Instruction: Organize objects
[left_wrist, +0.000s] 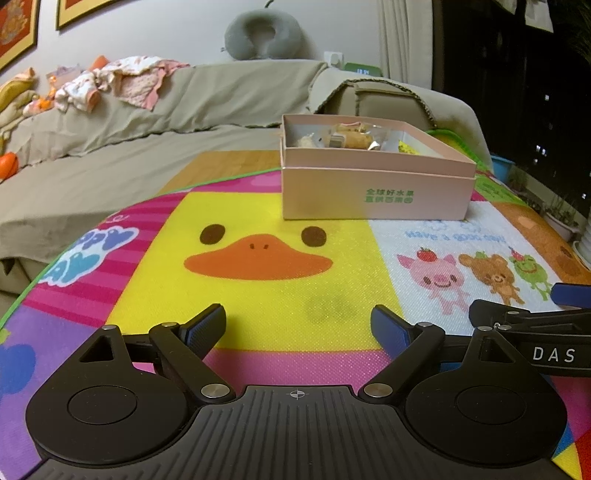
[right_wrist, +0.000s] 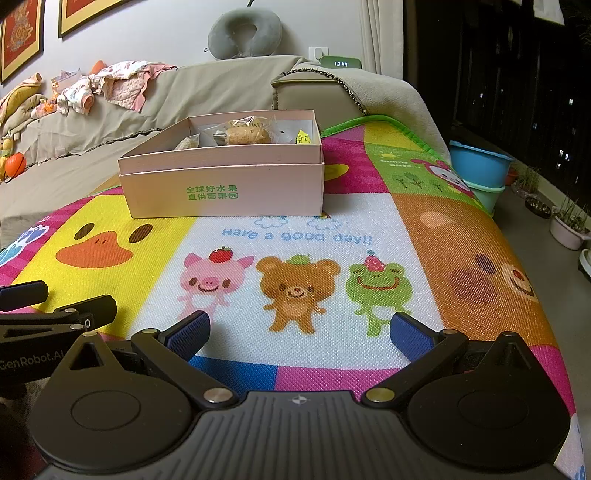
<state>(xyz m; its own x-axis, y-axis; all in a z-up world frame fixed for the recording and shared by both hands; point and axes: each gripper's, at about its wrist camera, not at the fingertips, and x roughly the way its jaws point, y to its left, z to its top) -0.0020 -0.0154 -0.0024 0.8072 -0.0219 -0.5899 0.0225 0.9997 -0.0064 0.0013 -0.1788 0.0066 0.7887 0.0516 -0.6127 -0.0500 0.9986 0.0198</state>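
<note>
A pink cardboard box (left_wrist: 376, 192) (right_wrist: 225, 192) with green print stands on the colourful cartoon mat (left_wrist: 266, 295) (right_wrist: 306, 236), at its far side. Inside lie wrapped snacks (left_wrist: 351, 136) (right_wrist: 243, 134) and a yellow packet (right_wrist: 303, 139). My left gripper (left_wrist: 298, 325) hovers low over the yellow duck panel, open, nothing between its fingers. My right gripper (right_wrist: 300, 330) hovers over the white animal panel, open and empty as well. Both are well short of the box. Each gripper's side shows at the edge of the other's view.
A sofa under a beige cover (left_wrist: 147, 122) runs behind the mat, with baby clothes (left_wrist: 118, 81) and a grey neck pillow (left_wrist: 262, 33). An orange ball (left_wrist: 8, 164) lies at the left. Blue tubs (right_wrist: 480, 170) and plant pots (right_wrist: 569, 225) stand on the floor at the right.
</note>
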